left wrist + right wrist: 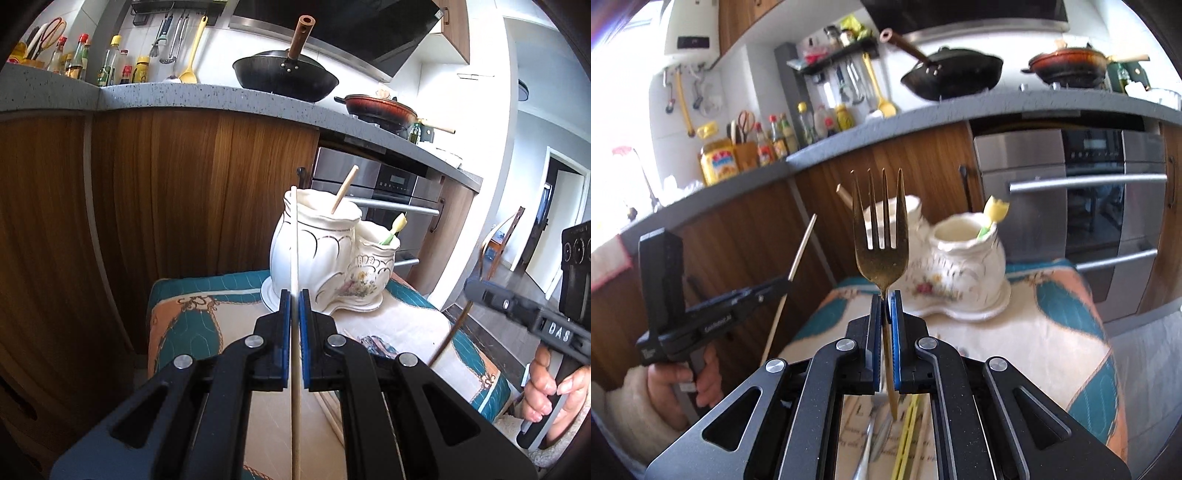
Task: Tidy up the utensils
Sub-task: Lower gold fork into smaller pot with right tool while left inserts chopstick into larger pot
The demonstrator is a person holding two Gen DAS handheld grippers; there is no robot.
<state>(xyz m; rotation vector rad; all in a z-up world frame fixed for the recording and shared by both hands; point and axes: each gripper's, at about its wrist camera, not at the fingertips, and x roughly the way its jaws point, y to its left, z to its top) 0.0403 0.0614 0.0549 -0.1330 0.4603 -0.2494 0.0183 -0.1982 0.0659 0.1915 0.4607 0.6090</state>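
Observation:
My left gripper is shut on a pale wooden chopstick, held upright just in front of the white ceramic two-pot utensil holder. The tall pot holds one wooden stick; the small pot holds a yellow-green utensil. My right gripper is shut on a gold fork, tines up, short of the holder. The left gripper with its chopstick shows at the left of the right wrist view. The right gripper shows at the right edge of the left wrist view.
The holder stands on a small table with a teal and peach cloth. More utensils lie on the cloth below my right gripper: a spoon and yellow chopsticks. Wooden cabinets, an oven and a counter with pans stand behind.

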